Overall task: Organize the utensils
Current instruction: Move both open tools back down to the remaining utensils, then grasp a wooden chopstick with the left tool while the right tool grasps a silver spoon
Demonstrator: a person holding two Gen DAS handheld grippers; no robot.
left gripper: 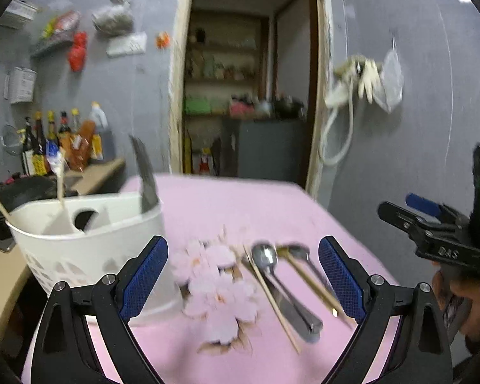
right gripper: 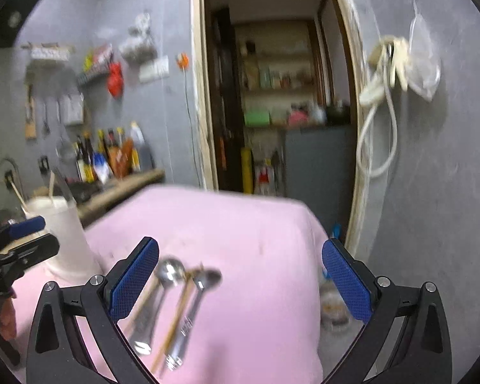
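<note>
Two metal spoons (left gripper: 268, 259) (left gripper: 299, 252) and two wooden chopsticks (left gripper: 272, 300) lie side by side on the pink tablecloth (left gripper: 227, 204). The spoons (right gripper: 169, 273) (right gripper: 208, 280) and a chopstick (right gripper: 176, 316) also show in the right wrist view. A white utensil holder (left gripper: 89, 236) stands at the left with a knife (left gripper: 145, 176) and a wooden utensil (left gripper: 60, 179) in it. My left gripper (left gripper: 243, 275) is open and empty above the cloth, the spoons between its fingers. My right gripper (right gripper: 240, 275) is open and empty over the spoons; it shows in the left wrist view (left gripper: 409, 211).
A counter (left gripper: 99, 172) with several sauce bottles (left gripper: 64, 137) lies behind the holder. A doorway (left gripper: 246, 96) opens past the table's far edge. A grey wall (left gripper: 416, 112) with a hanging cable runs along the right. The table's right edge (right gripper: 316, 288) drops to the floor.
</note>
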